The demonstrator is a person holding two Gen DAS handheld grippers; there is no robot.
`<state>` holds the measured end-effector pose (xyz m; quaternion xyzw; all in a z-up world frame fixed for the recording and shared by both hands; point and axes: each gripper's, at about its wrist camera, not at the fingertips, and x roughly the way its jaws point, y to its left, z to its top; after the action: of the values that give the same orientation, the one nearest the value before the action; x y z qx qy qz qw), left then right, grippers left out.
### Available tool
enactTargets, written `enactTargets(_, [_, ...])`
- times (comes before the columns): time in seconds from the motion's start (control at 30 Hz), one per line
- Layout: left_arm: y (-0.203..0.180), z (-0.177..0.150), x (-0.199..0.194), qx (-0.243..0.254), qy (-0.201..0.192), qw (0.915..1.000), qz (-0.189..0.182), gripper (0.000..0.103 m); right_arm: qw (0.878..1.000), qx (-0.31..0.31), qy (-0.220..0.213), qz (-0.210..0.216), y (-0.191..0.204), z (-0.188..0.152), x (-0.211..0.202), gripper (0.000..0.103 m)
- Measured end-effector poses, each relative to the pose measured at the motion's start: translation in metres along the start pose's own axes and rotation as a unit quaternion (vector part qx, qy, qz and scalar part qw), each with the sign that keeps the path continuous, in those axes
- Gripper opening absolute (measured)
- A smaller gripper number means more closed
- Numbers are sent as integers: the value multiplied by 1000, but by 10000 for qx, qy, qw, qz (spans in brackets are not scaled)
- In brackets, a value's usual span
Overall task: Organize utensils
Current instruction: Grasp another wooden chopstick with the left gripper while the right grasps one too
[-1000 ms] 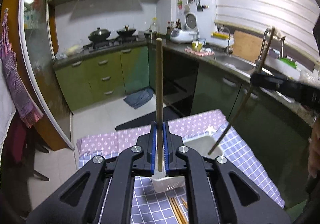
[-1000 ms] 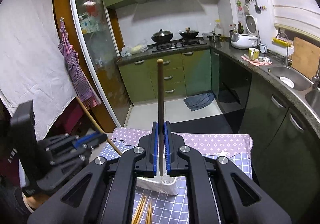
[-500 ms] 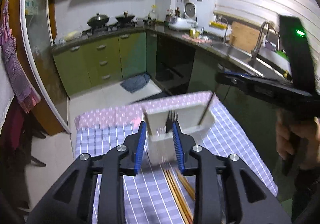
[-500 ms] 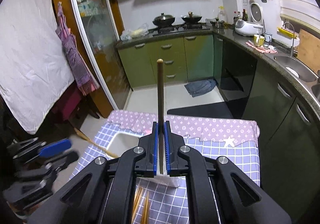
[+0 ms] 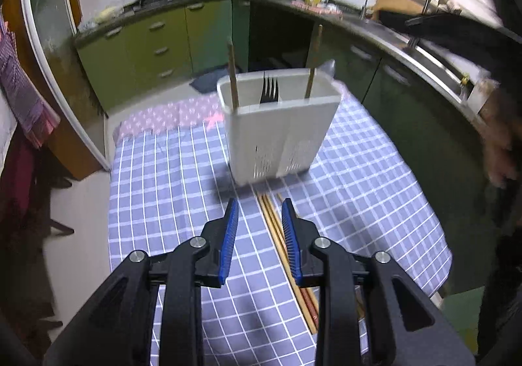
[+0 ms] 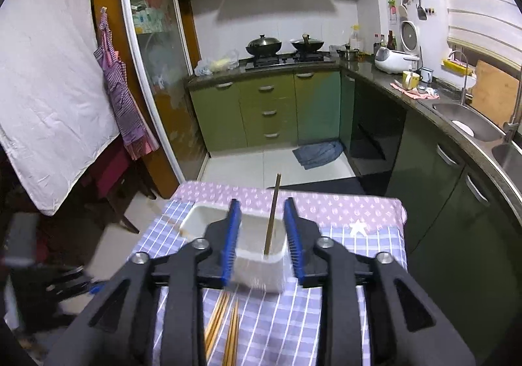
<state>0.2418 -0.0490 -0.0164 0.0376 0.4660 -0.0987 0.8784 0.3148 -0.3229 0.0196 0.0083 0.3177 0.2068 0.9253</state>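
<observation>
While both grippers are hanging above the checked tablecloth (image 5: 169,176), neither is holding anything: the left gripper (image 5: 260,214) is spreading its blue pads apart over loose chopsticks (image 5: 277,235) lying in front of the white utensil holder (image 5: 280,137). Inside the holder, a black fork (image 5: 269,90) is standing between two upright chopsticks, one at each end (image 5: 232,75). The right gripper (image 6: 262,214), likewise gaping, is framing the holder (image 6: 257,268), one chopstick (image 6: 272,212) leaning up between its fingers, untouched.

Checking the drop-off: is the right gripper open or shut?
Open: the right gripper has parted jaws, empty, with the chopstick standing in the holder.
</observation>
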Motion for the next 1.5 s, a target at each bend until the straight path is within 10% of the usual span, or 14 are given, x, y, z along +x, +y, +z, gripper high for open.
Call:
enactTargets(0.47, [-5,-35,129,-747,2092,9747,-246,20,9887,-10,1496,-100,-42,-129,12,32])
enactTargets(1.5, [-36,-41,164,-471,2539,9658,233,7,9794,-113,2014,119,-35,-164,36,36])
